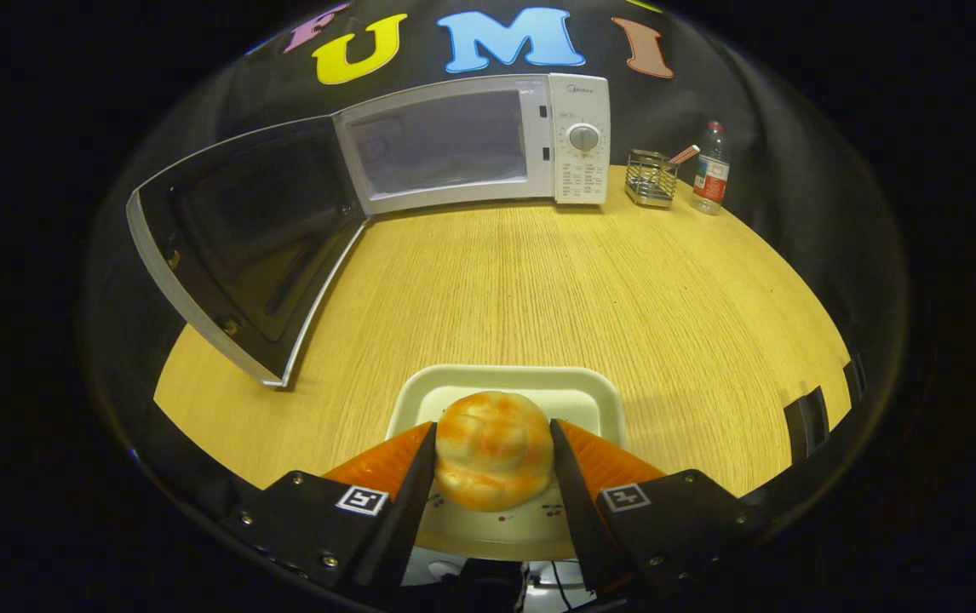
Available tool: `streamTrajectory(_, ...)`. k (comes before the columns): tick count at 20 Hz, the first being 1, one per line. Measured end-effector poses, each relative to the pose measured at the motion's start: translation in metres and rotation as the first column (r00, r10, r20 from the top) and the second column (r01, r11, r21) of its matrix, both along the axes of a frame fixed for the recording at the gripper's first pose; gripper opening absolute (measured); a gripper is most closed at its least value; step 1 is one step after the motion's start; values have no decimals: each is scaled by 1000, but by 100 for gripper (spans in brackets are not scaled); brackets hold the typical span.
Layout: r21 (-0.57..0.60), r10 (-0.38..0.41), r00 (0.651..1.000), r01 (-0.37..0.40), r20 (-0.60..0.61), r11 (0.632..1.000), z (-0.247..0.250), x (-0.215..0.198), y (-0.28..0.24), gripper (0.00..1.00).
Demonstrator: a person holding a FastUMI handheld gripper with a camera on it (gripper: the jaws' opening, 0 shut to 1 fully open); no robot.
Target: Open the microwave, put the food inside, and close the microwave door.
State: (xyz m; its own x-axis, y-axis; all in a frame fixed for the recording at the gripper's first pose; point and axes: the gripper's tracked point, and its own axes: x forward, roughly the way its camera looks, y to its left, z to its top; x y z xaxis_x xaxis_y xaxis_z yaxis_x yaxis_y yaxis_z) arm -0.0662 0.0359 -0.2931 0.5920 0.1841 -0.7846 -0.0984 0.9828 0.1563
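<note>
The tool (494,451) has its two fingers drawn in on either side of a round bun (494,449), one finger flat against each flank of it, so it is closed around the bun with both fingers pressing on it. The bun is pale with orange-brown patches on top and sits between the fingers, over a cream-coloured rectangular plate (577,389) with rounded corners; whether the bun rests on the plate or is lifted just clear of it cannot be told. The plate lies on the near part of a light wood-grain counter (556,281), its far rim showing just beyond the fingertips.

Further out, the bare counter stretches away to the microwave (577,140), which stands at the far edge against the booth's dark wall. Its door (241,238) is swung wide open to the left, the dark inner side of the glass facing across the counter, and the pale cavity (441,145) is exposed. A control panel with a round dial (583,137) is on the microwave's right side.

Just right of the microwave stands a small wire holder (650,177) with a stick-like item leaning in it, and beside that an upright plastic bottle (711,169) with a red label.
</note>
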Motion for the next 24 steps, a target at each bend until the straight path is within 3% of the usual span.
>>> streamTrajectory(12,263,-78,980,28,182,964,93,107,29,75)
streamTrajectory(24,469,-163,963,43,217,882,99,220,56,75)
